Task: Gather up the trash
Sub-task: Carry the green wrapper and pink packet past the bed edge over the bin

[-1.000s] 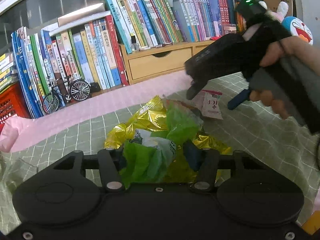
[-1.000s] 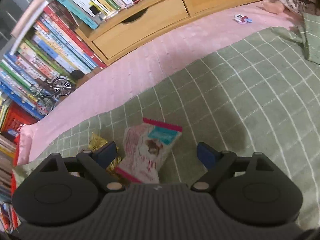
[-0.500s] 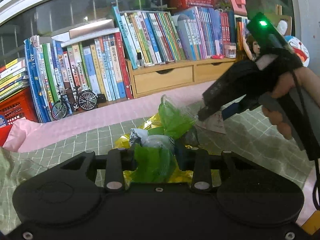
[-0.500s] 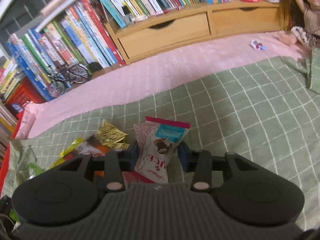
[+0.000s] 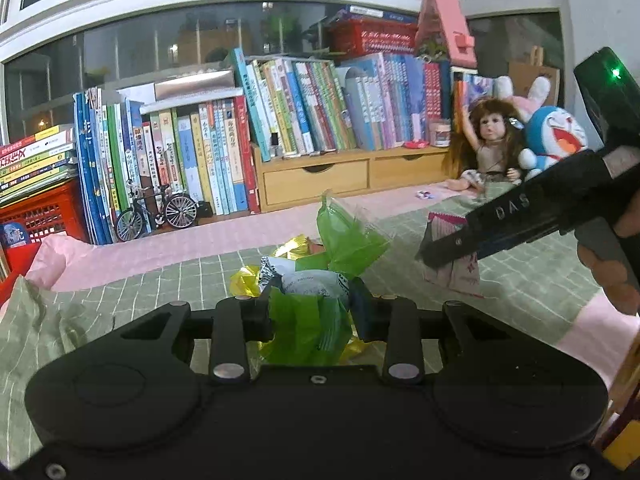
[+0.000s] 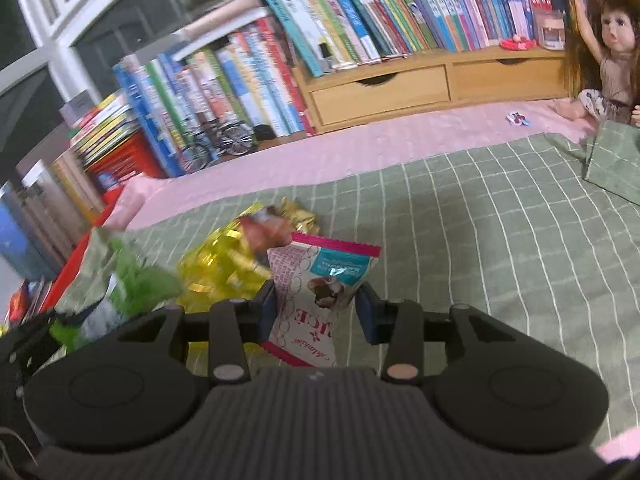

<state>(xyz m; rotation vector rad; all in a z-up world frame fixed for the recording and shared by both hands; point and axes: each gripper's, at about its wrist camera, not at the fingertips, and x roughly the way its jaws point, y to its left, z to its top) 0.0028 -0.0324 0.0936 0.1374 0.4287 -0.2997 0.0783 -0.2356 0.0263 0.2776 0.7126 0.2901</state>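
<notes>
My left gripper [image 5: 314, 312] is shut on a crumpled green-and-white snack bag [image 5: 316, 292], lifted off the green checked blanket [image 5: 168, 280]. A yellow foil wrapper [image 5: 244, 284] lies on the blanket just behind it. My right gripper [image 6: 318, 312] is shut on a pink-and-white snack wrapper [image 6: 320, 280] with a teal label, raised above the blanket [image 6: 460, 240]. In the left wrist view the right gripper [image 5: 452, 250] reaches in from the right with that pink wrapper [image 5: 456, 272] hanging from it. In the right wrist view the green bag [image 6: 120, 284] and yellow foil wrappers [image 6: 224, 264] sit to the left.
Behind the blanket lies a pink sheet [image 6: 320, 148], with a small candy wrapper [image 6: 518, 119] on it. A row of books [image 5: 280, 120], wooden drawers [image 5: 352, 176], a model bicycle [image 5: 158, 212], a doll [image 5: 486, 148] and a blue plush [image 5: 556, 136] line the back. A red crate [image 5: 44, 216] stands left.
Both grippers closed on their wrappers and lifted them off the blanket. The right gripper, open around the pink wrapper a second ago, now clamps it. Both views have tilted up.
</notes>
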